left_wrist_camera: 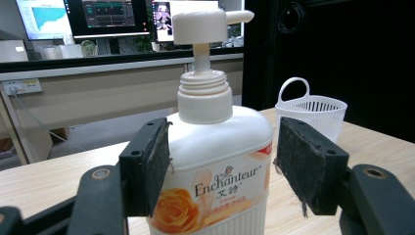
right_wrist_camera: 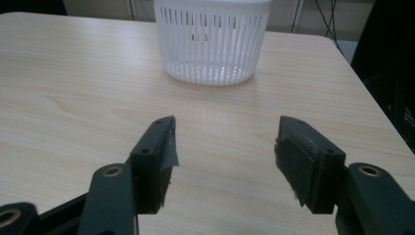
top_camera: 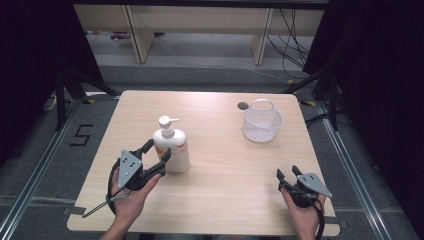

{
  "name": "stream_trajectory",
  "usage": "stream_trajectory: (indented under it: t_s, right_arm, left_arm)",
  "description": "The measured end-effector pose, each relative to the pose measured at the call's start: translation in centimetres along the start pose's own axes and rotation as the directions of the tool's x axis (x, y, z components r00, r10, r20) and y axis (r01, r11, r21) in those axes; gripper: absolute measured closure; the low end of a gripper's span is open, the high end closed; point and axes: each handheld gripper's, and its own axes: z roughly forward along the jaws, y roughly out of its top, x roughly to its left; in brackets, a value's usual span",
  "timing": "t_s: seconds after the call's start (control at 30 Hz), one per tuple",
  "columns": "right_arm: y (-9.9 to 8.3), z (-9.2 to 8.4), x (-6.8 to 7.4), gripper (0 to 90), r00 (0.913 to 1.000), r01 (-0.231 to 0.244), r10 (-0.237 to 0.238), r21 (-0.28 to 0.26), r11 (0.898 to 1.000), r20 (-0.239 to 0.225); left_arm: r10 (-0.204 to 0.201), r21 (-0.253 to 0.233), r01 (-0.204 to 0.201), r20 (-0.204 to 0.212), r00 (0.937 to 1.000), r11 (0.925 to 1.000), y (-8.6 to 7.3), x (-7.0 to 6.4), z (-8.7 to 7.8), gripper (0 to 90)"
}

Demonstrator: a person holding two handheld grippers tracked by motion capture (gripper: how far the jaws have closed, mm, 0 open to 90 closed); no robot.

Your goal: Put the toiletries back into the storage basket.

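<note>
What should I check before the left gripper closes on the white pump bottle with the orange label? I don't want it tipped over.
1. White plastic pump bottle with orange rose label upright on the light wooden table: ok.
2. Bottle between the left gripper jaws: ok.
3. Pads pressing evenly: not ok; a gap shows at one pad.
4. Right gripper open, nothing between its jaws: ok.
5. White slotted plastic basket upright, apart from the bottle: ok.
6. Basket contents: cannot tell.
</note>
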Motion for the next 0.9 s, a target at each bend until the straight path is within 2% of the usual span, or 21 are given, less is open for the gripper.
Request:
stream_trajectory:
  t_s: [0.03,0.1,0.13,0.17,0.23,0.27,0.3,0.33,0.4,0.43,0.5,0.6,0.67,0.7,0.73,0.77,0.83,0.87,0.9]
  right_arm:
    - [0.0,-0.1,0.3,39.2,0.9992,-0.039,0.039,-0.015,0.999,-0.003]
    - [0.6,-0.3,0.7,38.0,1.0,-0.001,0.001,-0.043,0.999,-0.001]
    - [1.0,-0.5,1.2,37.6,0.9999,-0.008,0.008,-0.053,0.999,-0.009]
    - [1.4,-0.6,1.7,37.5,0.9993,-0.007,0.004,-0.07,0.998,-0.038]
    - [2.2,-0.8,2.9,37.3,0.9986,0.018,-0.024,-0.115,0.993,-0.048]
    - [2.7,-1.0,3.5,37.1,0.9972,0.032,-0.04,-0.112,0.993,-0.064]
    - [3.1,-1.1,4.1,36.7,0.9962,0.028,-0.038,-0.115,0.993,-0.079]
    - [3.6,-1.3,4.9,36.1,0.9974,0.003,-0.012,-0.13,0.991,-0.071]
    - [4.6,-1.3,6.3,34.7,0.9931,0.026,-0.044,-0.158,0.987,-0.109]
    - [5.1,-1.5,6.9,34.7,0.993,0.045,-0.062,-0.155,0.987,-0.101]
    - [6.2,-1.4,8.2,34.7,0.9877,0.046,-0.072,-0.184,0.982,-0.138]
    - [7.8,-1.3,10.2,34.9,0.9825,0.055,-0.093,-0.221,0.974,-0.162]
    - [8.8,-1.1,11.7,35.3,0.9756,0.07,-0.118,-0.251,0.965,-0.185]
    - [9.3,-1.1,12.5,35.3,0.9735,0.064,-0.115,-0.245,0.967,-0.198]
    - [9.7,-0.9,13.2,35.3,0.9686,0.076,-0.134,-0.264,0.962,-0.209]
    - [10.1,-0.8,13.9,35.5,0.9664,0.079,-0.137,-0.256,0.963,-0.217]
    - [10.8,-0.5,15.4,36.6,0.9597,0.083,-0.152,-0.277,0.957,-0.236]
    - [11.1,-0.4,16.2,36.9,0.9553,0.068,-0.141,-0.271,0.96,-0.26]
    - [11.3,-0.2,16.9,37.2,0.9529,0.078,-0.154,-0.28,0.957,-0.261]
  left_arm:
    - [0.0,-0.001,0.0,0.0,1.0,1.0,-0.1,0.1,-0.1,36.4]
    - [-0.007,0.005,0.007,-0.002,1.0,1.0,-0.4,0.2,-0.3,36.4]
    - [-0.006,0.007,0.006,-0.004,1.0,1.0,-0.5,0.4,-0.5,36.3]
    - [-0.005,0.009,0.006,-0.008,1.0,0.9999,-0.7,0.5,-0.6,36.3]
    - [-0.008,0.017,0.009,-0.015,0.9998,0.9998,-1.0,0.9,-0.9,36.3]
    - [-0.01,0.02,0.011,-0.018,0.9998,0.9997,-1.1,1.0,-1.1,36.2]
    - [-0.009,0.023,0.009,-0.022,0.9997,0.9997,-1.3,1.2,-1.2,36.2]
    - [-0.007,0.025,0.008,-0.022,0.9997,0.9996,-1.4,1.3,-1.4,36.3]
    - [-0.011,0.025,0.012,-0.026,0.9996,0.9996,-1.5,1.4,-1.5,36.2]
    - [-0.012,0.03,0.013,-0.032,0.9994,0.9995,-1.8,1.7,-1.9,36.3]
    - [-0.012,0.035,0.014,-0.038,0.9992,0.9993,-2.2,1.9,-2.1,36.2]
    - [-0.015,0.038,0.017,-0.044,0.9989,0.9991,-2.7,2.2,-2.4,36.3]
    - [-0.016,0.048,0.018,-0.051,0.9986,0.9987,-3.0,2.3,-2.6,36.2]
    - [-0.014,0.052,0.016,-0.053,0.9985,0.9985,-3.2,2.4,-2.7,36.2]
    - [-0.014,0.052,0.016,-0.053,0.9985,0.9985,-3.2,2.4,-2.7,36.2]
    - [-0.013,0.05,0.016,-0.054,0.9984,0.9986,-3.5,2.6,-2.8,36.3]
    - [-0.016,0.062,0.019,-0.059,0.9981,0.9979,-3.8,2.7,-3.0,36.2]
    - [-0.016,0.062,0.019,-0.059,0.9981,0.9979,-3.8,2.7,-3.0,36.2]
    - [-0.016,0.055,0.019,-0.056,0.9983,0.9983,-4.1,2.7,-3.1,36.2]
